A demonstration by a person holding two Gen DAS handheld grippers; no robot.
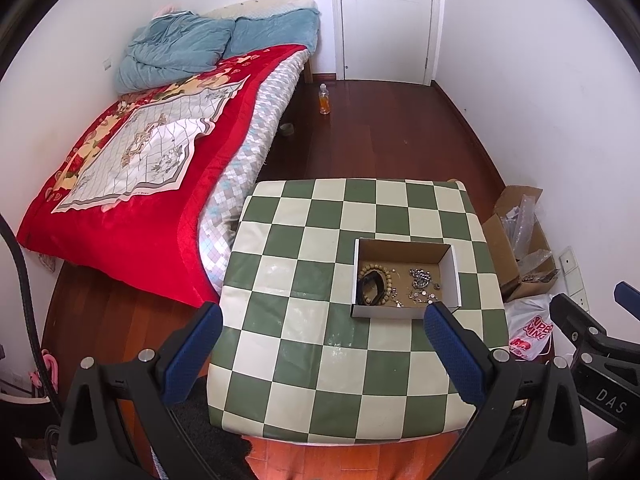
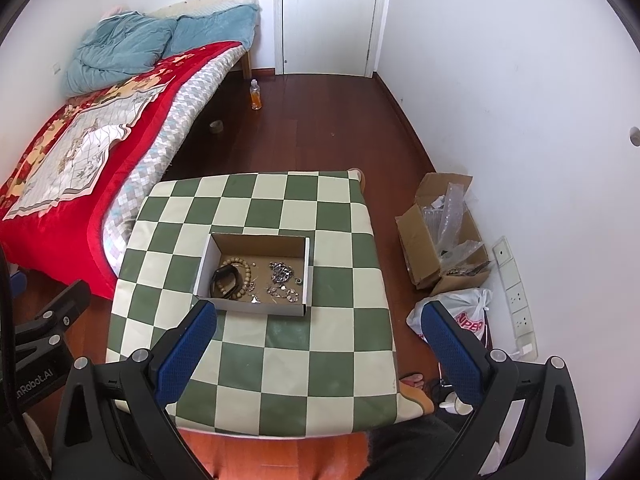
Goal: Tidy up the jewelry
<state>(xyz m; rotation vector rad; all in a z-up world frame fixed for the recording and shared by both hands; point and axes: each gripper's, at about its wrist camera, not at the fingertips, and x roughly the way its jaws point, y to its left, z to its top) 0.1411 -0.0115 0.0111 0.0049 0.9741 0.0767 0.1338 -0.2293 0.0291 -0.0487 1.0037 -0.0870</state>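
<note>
All the jewelry was seen inside the shallow cardboard box (image 2: 256,272) on the checkered table (image 2: 256,364): a wooden bead bracelet (image 2: 236,270) around a black band (image 2: 226,278) at the left, and silver pieces (image 2: 282,276) loose at the right. The left gripper (image 1: 322,354) and the right gripper (image 2: 320,354) were held above the near part of the table, both spread wide and carrying nothing. No piece lay on the cloth. Such a scene fitted equally a box waiting to be sorted and a box already filled, so no step could be named.
</note>
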